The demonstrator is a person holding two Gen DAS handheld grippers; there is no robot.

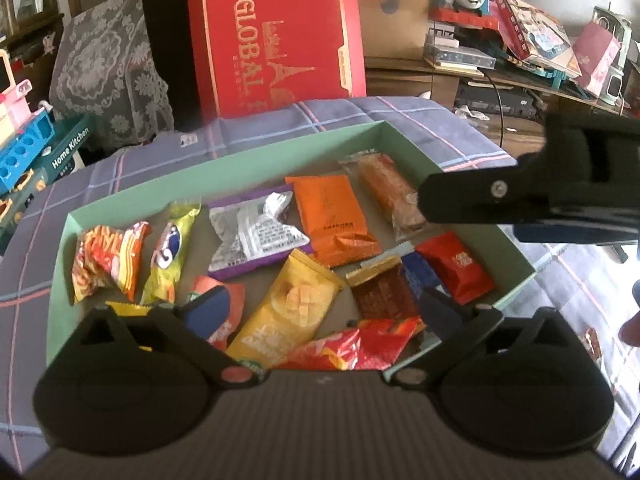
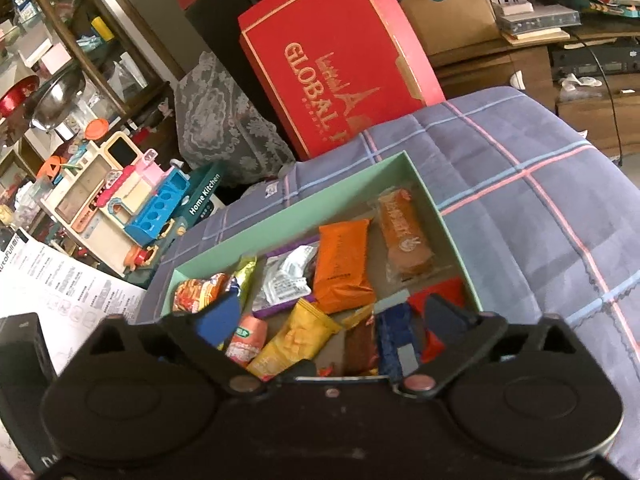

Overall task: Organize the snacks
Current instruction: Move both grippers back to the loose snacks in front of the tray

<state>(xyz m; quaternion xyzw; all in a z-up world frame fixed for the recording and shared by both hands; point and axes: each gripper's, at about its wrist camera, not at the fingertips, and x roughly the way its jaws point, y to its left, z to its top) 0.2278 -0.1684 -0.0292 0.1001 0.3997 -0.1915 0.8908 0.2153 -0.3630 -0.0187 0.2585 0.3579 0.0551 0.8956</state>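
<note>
A shallow mint-green box (image 1: 256, 148) (image 2: 288, 210) sits on a purple plaid cloth and holds several snack packets. Among them are an orange packet (image 1: 334, 216) (image 2: 342, 264), a silver-purple one (image 1: 252, 236), a yellow mango one (image 1: 288, 308) (image 2: 294, 338), a red one (image 1: 456, 266) and a clear-wrapped cake (image 1: 390, 194) (image 2: 402, 236). My left gripper (image 1: 324, 312) is open and empty above the box's near side. My right gripper (image 2: 332, 320) is open and empty over the near right corner. In the left wrist view it reaches in from the right (image 1: 428, 202) over the cake.
A big red gift box (image 1: 276, 36) (image 2: 340, 56) stands behind the plaid cloth (image 1: 400, 116) (image 2: 520, 168). A toy kitchen set (image 2: 132, 200) and lace-covered furniture (image 1: 108, 68) stand left. Shelves with toys (image 1: 520, 40) are at the back right.
</note>
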